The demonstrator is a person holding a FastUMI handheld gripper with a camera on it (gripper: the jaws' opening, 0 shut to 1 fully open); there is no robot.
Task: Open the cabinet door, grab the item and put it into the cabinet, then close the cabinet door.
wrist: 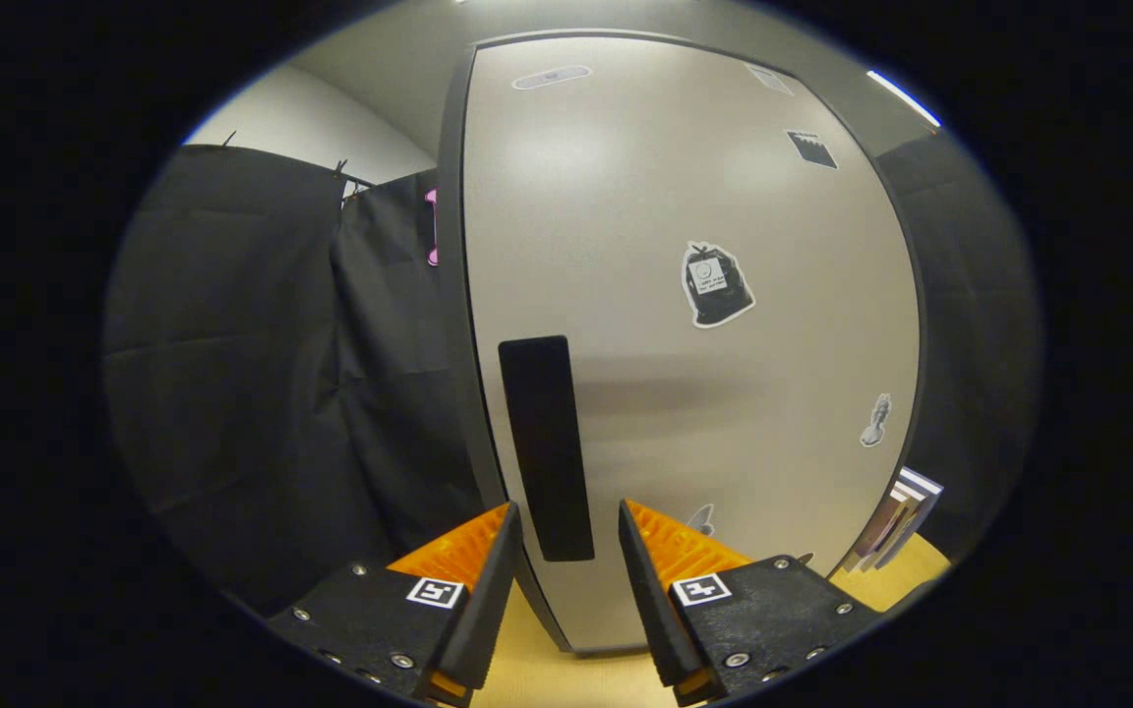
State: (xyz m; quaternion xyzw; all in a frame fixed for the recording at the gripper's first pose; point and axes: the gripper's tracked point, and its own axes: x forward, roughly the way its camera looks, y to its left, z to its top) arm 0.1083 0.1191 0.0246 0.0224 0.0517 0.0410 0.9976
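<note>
Orange fingers (pixel 670 551) of my gripper (pixel 566 536) stand apart, holding nothing; spread that way, I judge, to straddle the black handle (pixel 545 447) just ahead, its lower end between the tips; cabinet door (pixel 704 324) shut, stickers on its face, handle near its left edge so a pull there should swing it; cabinet sits on the yellow worktop (pixel 911 570); stacked books (pixel 896 521) beside its right side, possibly the item, cannot tell; opening not yet started.
</note>
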